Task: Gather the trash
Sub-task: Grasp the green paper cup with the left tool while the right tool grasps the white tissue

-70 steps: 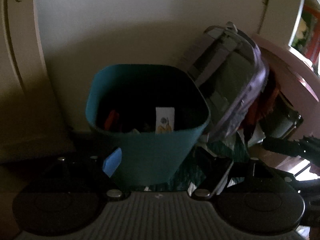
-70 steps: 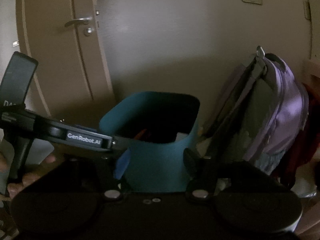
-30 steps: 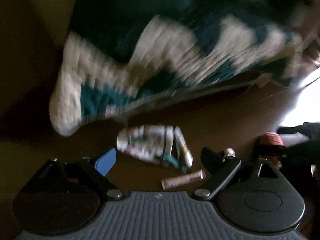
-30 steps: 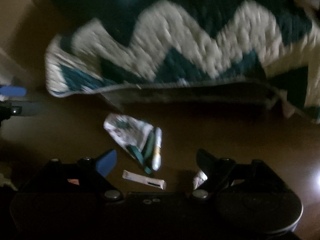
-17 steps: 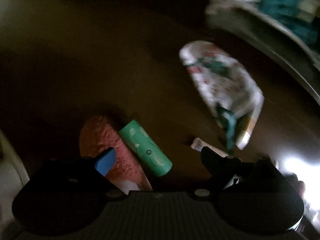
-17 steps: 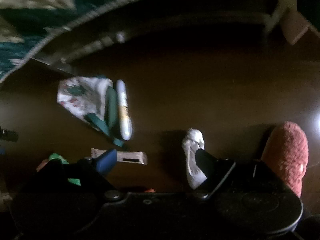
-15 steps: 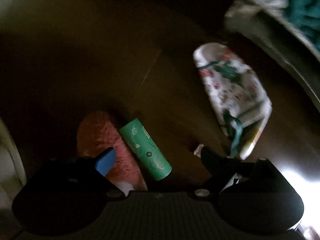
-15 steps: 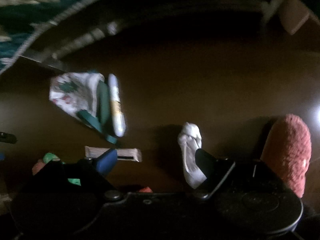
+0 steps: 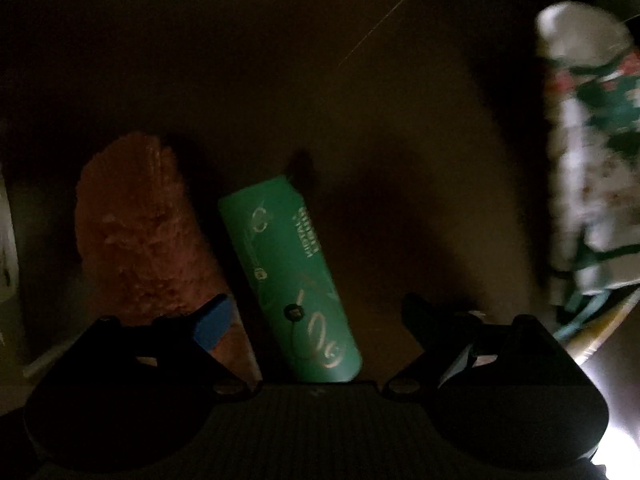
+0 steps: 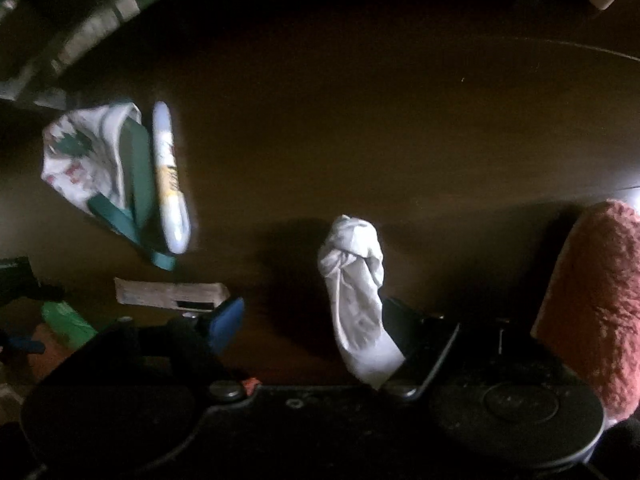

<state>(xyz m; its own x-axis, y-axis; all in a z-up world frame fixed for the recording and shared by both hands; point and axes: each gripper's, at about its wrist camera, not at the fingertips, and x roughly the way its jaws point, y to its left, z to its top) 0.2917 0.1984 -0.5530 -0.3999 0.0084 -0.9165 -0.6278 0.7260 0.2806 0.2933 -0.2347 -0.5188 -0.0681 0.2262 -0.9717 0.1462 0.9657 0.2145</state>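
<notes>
In the left wrist view a green wrapper pack [image 9: 288,276] lies on the dark brown floor, between the open fingers of my left gripper [image 9: 316,316]; it is not gripped. In the right wrist view a crumpled white tissue [image 10: 356,296] lies on the floor between the open fingers of my right gripper [image 10: 316,316], close against the right finger. A flat tan wrapper strip [image 10: 170,294] lies just beyond the blue left fingertip. The green pack [image 10: 68,324] also shows at the far left there.
A pink fuzzy slipper [image 9: 140,232] lies left of the green pack; another [image 10: 596,304] sits at the right of the right view. A white flowered flip-flop with green straps [image 10: 116,176] lies at the left; it also shows at the right of the left view [image 9: 592,168].
Both grippers swung from the teal bin down to the floor litter. In the last half second the left closed in over the green pack and the right over the white tissue.
</notes>
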